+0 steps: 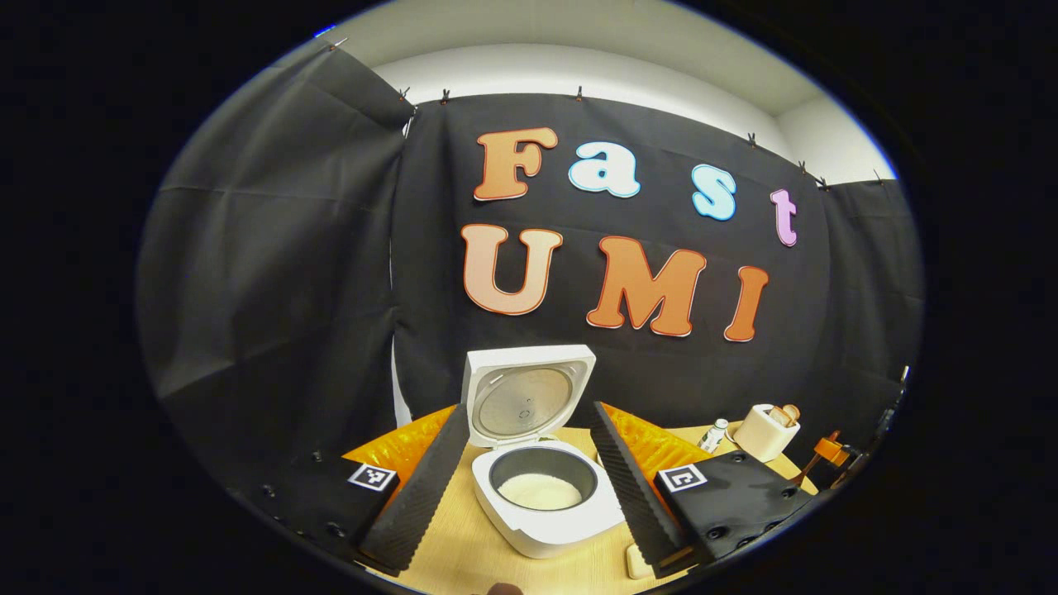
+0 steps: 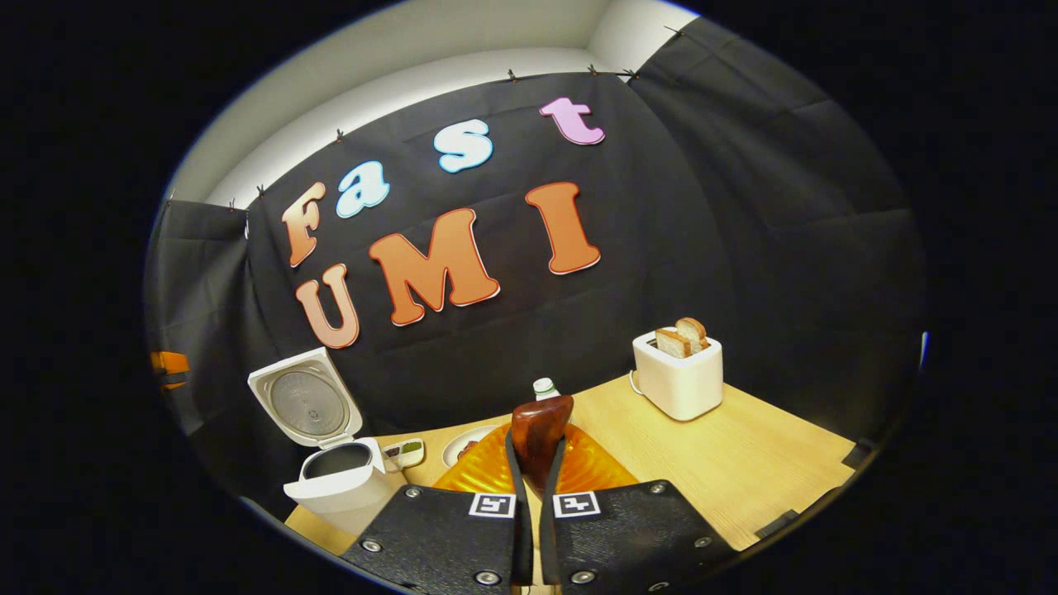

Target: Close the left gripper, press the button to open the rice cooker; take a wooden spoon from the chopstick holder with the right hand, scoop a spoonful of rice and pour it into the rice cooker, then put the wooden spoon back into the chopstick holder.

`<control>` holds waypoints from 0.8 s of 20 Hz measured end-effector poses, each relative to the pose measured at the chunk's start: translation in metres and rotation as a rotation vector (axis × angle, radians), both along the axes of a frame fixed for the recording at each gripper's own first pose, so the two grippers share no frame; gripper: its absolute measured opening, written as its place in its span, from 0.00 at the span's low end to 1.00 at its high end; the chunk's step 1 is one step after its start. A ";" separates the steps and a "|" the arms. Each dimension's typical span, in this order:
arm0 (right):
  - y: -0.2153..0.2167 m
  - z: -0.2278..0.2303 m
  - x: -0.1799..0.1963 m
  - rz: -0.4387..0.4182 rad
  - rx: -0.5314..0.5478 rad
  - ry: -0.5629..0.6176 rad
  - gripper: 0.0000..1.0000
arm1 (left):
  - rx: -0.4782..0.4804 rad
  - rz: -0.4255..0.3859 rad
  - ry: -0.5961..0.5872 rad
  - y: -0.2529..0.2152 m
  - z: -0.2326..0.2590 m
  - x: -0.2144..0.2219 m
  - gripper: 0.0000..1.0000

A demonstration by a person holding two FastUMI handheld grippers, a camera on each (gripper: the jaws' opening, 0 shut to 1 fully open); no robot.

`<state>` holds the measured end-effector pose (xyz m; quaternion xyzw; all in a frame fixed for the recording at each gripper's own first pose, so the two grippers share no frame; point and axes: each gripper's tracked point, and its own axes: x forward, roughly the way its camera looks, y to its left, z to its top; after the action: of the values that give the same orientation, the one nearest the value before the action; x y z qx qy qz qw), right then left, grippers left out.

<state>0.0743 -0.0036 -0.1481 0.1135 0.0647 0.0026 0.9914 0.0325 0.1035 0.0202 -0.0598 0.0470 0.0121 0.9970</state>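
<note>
The left gripper (image 1: 529, 471) has two long ribbed fingers (image 1: 632, 483) on black bodies with screws and square black-and-white markers (image 1: 682, 477). The right gripper (image 2: 533, 463) has the same black screwed plates and markers (image 2: 574, 503).

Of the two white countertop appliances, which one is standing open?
The white rice cooker at the left: its hinged lid stands raised and the dark inner pot shows white rice. The white box-shaped toaster has no lid, just bread slices sticking up.

We are seeing a glossy wooden spoon (image 2: 541, 430), a smooth white plastic rice cooker (image 1: 545, 504) with a dull metal inner lid (image 1: 523, 402), and a matt wood-grain counter (image 2: 744, 463).
</note>
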 end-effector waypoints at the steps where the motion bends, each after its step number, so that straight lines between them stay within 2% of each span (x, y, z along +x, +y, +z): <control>1: -0.005 -0.011 0.001 -0.011 0.001 0.015 0.03 | 0.012 0.005 0.003 0.000 -0.001 -0.001 1.00; 4: -0.015 -0.037 0.004 -0.024 0.025 0.044 0.03 | 0.028 0.015 -0.004 -0.002 0.001 -0.003 0.99; 11: -0.014 -0.086 0.019 -0.005 0.077 0.091 0.02 | -0.022 0.025 0.008 -0.006 -0.004 -0.006 1.00; 16: -0.023 -0.117 0.015 -0.011 0.121 0.132 0.02 | -0.001 0.058 0.010 -0.002 -0.006 -0.005 0.99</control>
<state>0.0893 -0.0263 -0.2647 0.1734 0.1290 -0.0067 0.9763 0.0278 0.1015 0.0139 -0.0614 0.0504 0.0415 0.9960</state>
